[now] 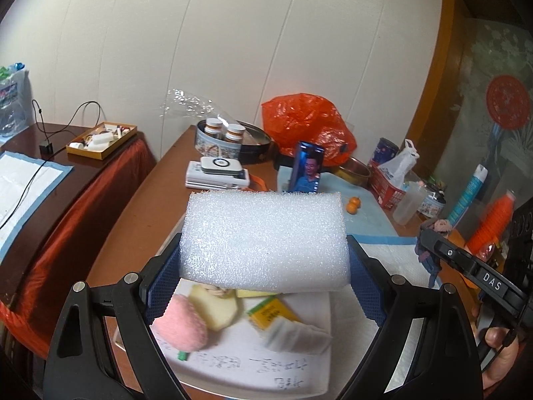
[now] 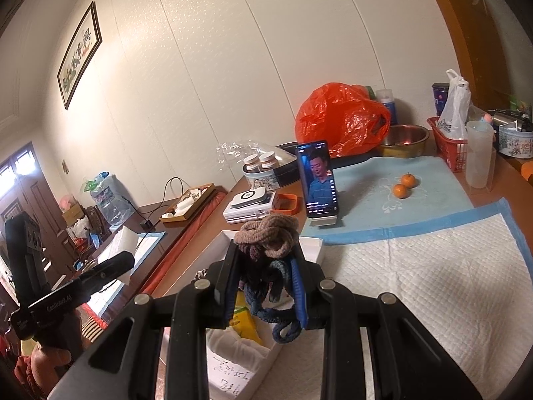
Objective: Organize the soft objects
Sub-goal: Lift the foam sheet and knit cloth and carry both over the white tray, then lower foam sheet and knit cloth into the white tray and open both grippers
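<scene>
Item: white foam block (image 1: 263, 236), rectangular, clamped between the wide-spread fingers of the left gripper (image 1: 265, 266), hanging above the shallow white cardboard box (image 1: 313, 363) on the tabletop (image 1: 146, 200).
Item: bundle of brown and navy fabric hair ties (image 2: 266, 233), pinched in the nearly closed right gripper (image 2: 266, 276), over that box.
Hazards: foam springing free on release; dangling loops snagging the fingers; pink felt peach (image 1: 181, 325) getting squashed.

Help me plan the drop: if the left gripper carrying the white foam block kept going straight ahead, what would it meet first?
Probably the upright smartphone on its stand, directly beyond the white foam block in the left gripper. Depth is unclear; the block might pass above it.
</scene>
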